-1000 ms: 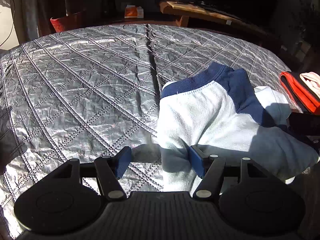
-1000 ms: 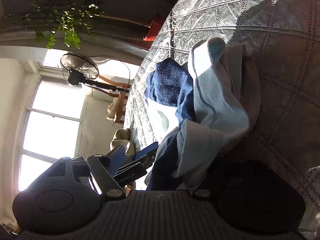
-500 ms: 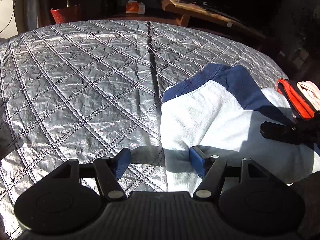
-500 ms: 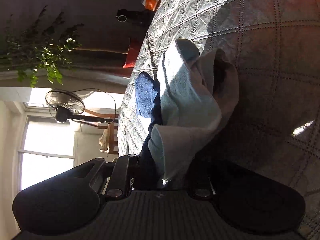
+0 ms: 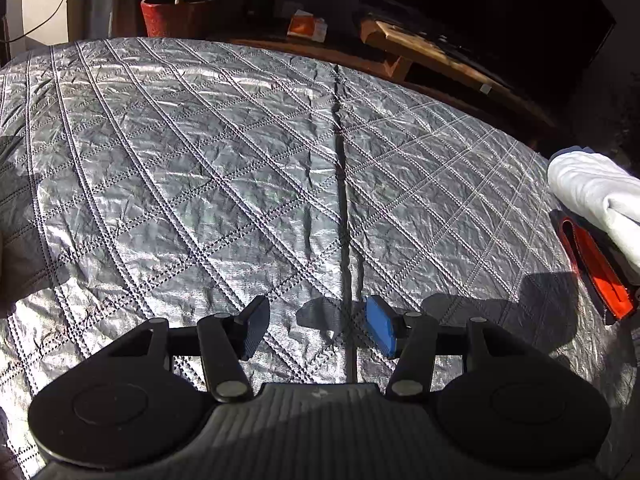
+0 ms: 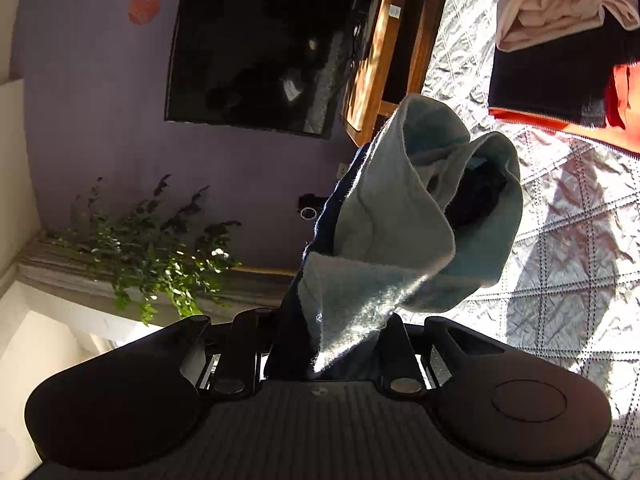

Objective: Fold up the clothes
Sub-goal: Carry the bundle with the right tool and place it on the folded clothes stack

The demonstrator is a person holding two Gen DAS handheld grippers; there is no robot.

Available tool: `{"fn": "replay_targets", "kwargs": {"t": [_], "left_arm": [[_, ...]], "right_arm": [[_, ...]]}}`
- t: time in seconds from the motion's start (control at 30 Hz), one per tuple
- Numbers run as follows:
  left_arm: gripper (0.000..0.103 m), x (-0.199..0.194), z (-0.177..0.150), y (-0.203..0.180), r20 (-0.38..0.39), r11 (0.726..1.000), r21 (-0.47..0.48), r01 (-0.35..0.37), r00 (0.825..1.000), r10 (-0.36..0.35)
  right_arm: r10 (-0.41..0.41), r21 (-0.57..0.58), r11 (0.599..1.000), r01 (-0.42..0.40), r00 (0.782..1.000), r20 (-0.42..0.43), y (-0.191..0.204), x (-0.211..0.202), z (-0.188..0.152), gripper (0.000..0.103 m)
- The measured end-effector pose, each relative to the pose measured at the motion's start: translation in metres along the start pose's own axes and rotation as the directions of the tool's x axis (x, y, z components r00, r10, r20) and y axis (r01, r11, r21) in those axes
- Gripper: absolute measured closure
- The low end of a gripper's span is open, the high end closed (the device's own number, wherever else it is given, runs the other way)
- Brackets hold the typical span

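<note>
Sunlit and crinkled, the silver quilt [image 5: 208,168] covers the whole work surface, stitched in a diamond grid with a dark seam running down its middle.

Over that seam hangs the left gripper [image 5: 316,330], its jaws spread wide with nothing between them; one pad is bright blue, the other in shade, and their shadows fall on the foil-like fabric just ahead. Off to its right, at the quilt's edge, lies a stack of clothes: a white folded piece [image 5: 596,196] on top of a black and orange one [image 5: 596,272]. Beyond the quilt stand a red pot [image 5: 172,18], a small orange box [image 5: 306,26] and a wooden bench [image 5: 436,56].

The right gripper [image 6: 320,344] is clamped tight on the fleece [image 6: 400,232], a soft, fuzzy pale-blue garment with a navy edge, bunched into loose rolls and lifted clear of the quilt, its shadow on the silver below. Past it, in the right wrist view, the stack shows as cream cloth [image 6: 560,4] over black over orange. Behind are a dark screen [image 6: 260,44] on a purple wall and a leafy plant [image 6: 160,256] on a ledge.
</note>
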State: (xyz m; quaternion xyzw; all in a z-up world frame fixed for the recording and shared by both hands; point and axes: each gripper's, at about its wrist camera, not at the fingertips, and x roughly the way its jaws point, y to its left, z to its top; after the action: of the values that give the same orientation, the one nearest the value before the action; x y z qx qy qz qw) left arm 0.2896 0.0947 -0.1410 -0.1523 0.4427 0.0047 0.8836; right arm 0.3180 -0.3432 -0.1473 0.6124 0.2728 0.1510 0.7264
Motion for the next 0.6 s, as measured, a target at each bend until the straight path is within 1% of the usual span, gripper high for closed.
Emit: {"fn": "replay_targets", "kwargs": {"t": [0.03, 0.1, 0.13, 0.2, 0.23, 0.3, 0.37, 0.43, 0.47, 0.5, 0.53, 0.57, 0.6], "left_arm": [[0.054, 0.0, 0.0, -0.002, 0.0, 1.0, 0.006, 0.005, 1.0, -0.005], [0.054, -0.001, -0.001, -0.003, -0.002, 1.0, 0.01, 0.014, 1.0, -0.014], [0.054, -0.001, -0.001, -0.004, -0.003, 1.0, 0.011, 0.017, 1.0, -0.017], [0.054, 0.0, -0.002, -0.003, -0.007, 1.0, 0.008, 0.023, 1.0, -0.023], [0.054, 0.0, -0.002, -0.004, -0.009, 1.0, 0.007, 0.027, 1.0, -0.027], [0.054, 0.001, -0.003, -0.005, -0.013, 0.999, 0.007, 0.035, 0.999, -0.035], [0.054, 0.001, -0.004, -0.007, -0.017, 0.999, 0.012, 0.043, 0.999, -0.043], [0.054, 0.002, -0.005, -0.009, -0.02, 0.999, 0.02, 0.05, 0.999, -0.05], [0.054, 0.002, -0.005, -0.01, -0.021, 0.998, 0.024, 0.053, 0.998, -0.052], [0.054, 0.002, -0.006, -0.011, -0.022, 0.998, 0.028, 0.054, 0.998, -0.054], [0.054, 0.002, -0.006, -0.012, -0.023, 0.998, 0.03, 0.056, 0.998, -0.055], [0.054, 0.003, -0.007, -0.013, -0.025, 0.998, 0.031, 0.058, 0.998, -0.057], [0.054, 0.003, -0.007, -0.013, -0.026, 0.998, 0.033, 0.06, 0.998, -0.059]], "right_arm": [[-0.014, 0.003, 1.0, 0.014, 0.999, 0.049, -0.003, -0.003, 0.008, 0.08], [-0.042, 0.012, 0.999, 0.041, 0.988, 0.145, -0.008, -0.008, 0.024, 0.079], [-0.056, 0.017, 0.998, 0.054, 0.98, 0.193, -0.01, -0.011, 0.032, 0.079], [-0.084, 0.029, 0.996, 0.079, 0.954, 0.287, -0.015, -0.016, 0.048, 0.079], [-0.098, 0.036, 0.995, 0.091, 0.938, 0.333, -0.018, -0.019, 0.056, 0.079], [-0.126, 0.052, 0.992, 0.114, 0.898, 0.422, -0.023, -0.024, 0.071, 0.079], [-0.153, 0.07, 0.988, 0.136, 0.849, 0.506, -0.028, -0.029, 0.087, 0.079], [-0.178, 0.09, 0.984, 0.155, 0.791, 0.585, -0.034, -0.035, 0.103, 0.079], [-0.192, 0.079, 0.981, 0.179, 0.787, 0.586, -0.033, -0.035, 0.105, 0.079], [-0.205, 0.063, 0.976, 0.207, 0.79, 0.578, -0.032, -0.035, 0.104, 0.078], [-0.219, 0.047, 0.971, 0.234, 0.792, 0.57, -0.03, -0.035, 0.104, 0.073], [-0.232, 0.03, 0.965, 0.261, 0.793, 0.563, -0.029, -0.035, 0.104, 0.07], [-0.253, 0.025, 0.957, 0.288, 0.792, 0.556, -0.028, -0.04, 0.104, 0.062]]}}
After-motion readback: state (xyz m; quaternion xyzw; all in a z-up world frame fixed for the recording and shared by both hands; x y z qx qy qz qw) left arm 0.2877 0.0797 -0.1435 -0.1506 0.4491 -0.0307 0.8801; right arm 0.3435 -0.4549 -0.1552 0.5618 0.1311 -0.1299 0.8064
